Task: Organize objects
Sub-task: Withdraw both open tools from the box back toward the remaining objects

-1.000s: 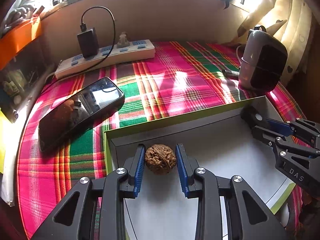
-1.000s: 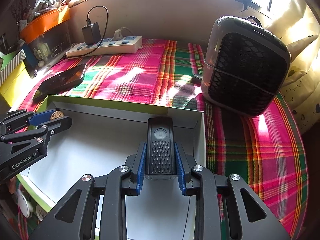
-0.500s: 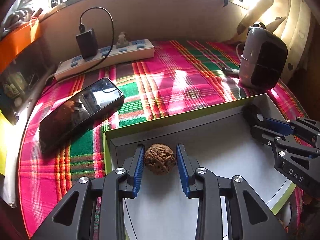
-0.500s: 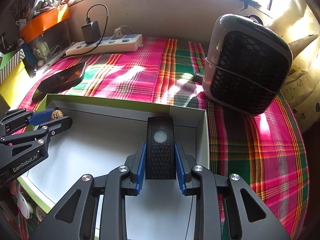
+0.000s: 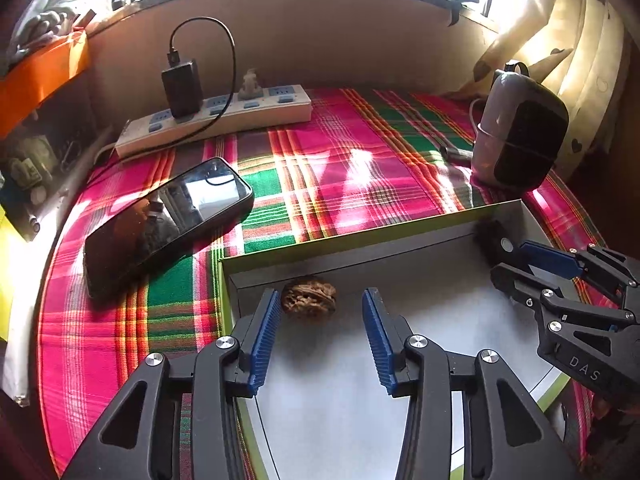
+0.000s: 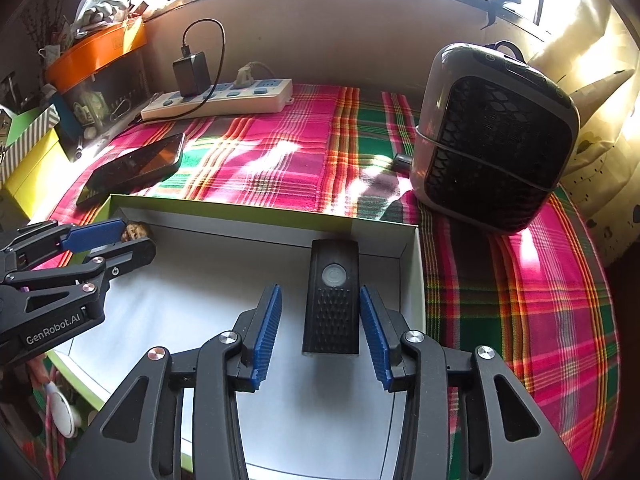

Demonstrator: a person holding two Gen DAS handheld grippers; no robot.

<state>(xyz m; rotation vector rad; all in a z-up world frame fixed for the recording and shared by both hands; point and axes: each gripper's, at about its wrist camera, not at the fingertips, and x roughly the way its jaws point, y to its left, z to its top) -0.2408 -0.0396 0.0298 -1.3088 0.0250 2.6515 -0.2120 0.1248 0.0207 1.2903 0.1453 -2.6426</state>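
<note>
A shallow box (image 5: 352, 240) with a green rim and white floor lies on the plaid cloth. A brown walnut (image 5: 309, 299) rests in its far left corner. My left gripper (image 5: 322, 304) straddles it, jaws opening, pads clear of the nut. A small black remote (image 6: 331, 294) with a round button lies at the box's far right corner (image 6: 408, 248). My right gripper (image 6: 320, 304) has its jaws opening around the remote, pads just off its sides. Each gripper shows in the other's view: the right gripper (image 5: 516, 260), the left gripper (image 6: 128, 240) beside the walnut (image 6: 136, 230).
A black phone (image 5: 168, 216) lies left of the box on the cloth. A white power strip (image 5: 216, 120) with a black charger runs along the back wall. A grey and black heater (image 6: 496, 140) stands at the right. Orange and yellow containers (image 6: 96, 52) crowd the left edge.
Both grippers have spread their jaws. The left let go of the walnut and the right let go of the remote; both objects now rest on the box floor.
</note>
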